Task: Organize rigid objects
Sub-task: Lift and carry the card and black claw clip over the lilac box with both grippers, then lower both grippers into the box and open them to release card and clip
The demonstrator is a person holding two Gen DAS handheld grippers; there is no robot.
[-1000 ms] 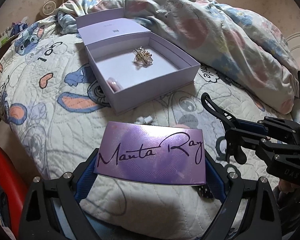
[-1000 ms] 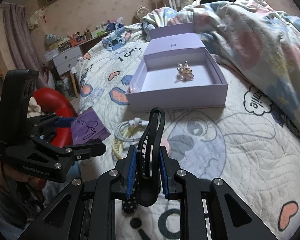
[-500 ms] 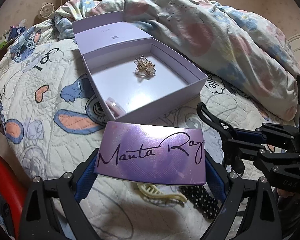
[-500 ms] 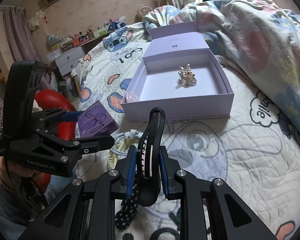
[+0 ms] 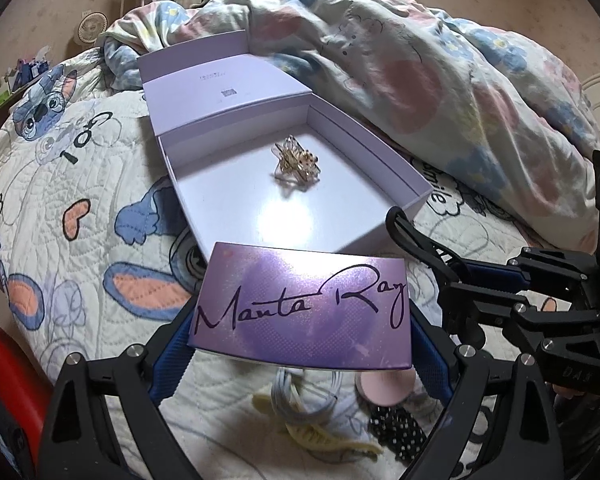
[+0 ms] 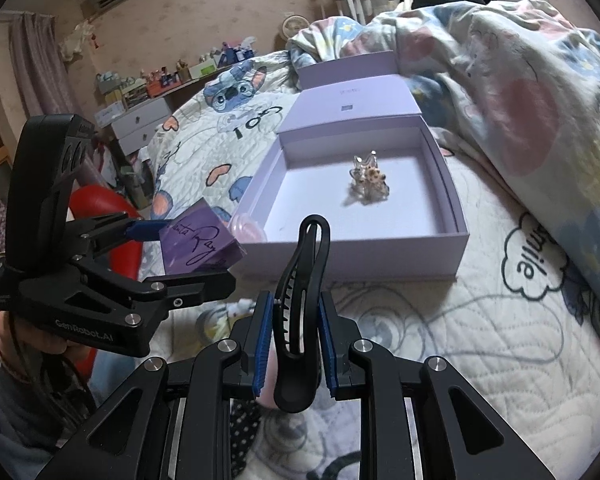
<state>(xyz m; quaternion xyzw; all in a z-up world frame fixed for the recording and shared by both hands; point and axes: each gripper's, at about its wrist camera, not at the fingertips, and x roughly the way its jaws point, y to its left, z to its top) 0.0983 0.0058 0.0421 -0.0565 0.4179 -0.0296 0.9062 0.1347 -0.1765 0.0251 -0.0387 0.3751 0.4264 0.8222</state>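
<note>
Left wrist view: the left tongs (image 5: 300, 344) grip a purple "Manta Ray" box (image 5: 304, 314) by its two ends, held just short of the near edge of an open lilac gift box (image 5: 380, 168) on the quilted bed (image 5: 80, 168); a gold hair clip (image 5: 296, 160) lies inside.

Right wrist view: the right tongs (image 6: 294, 344), nearly closed, pinch a black hair claw (image 6: 300, 304) upright, near the gift box (image 6: 352, 256); the left tongs (image 6: 192, 256) carry the purple box (image 6: 198, 246) at left.
</note>
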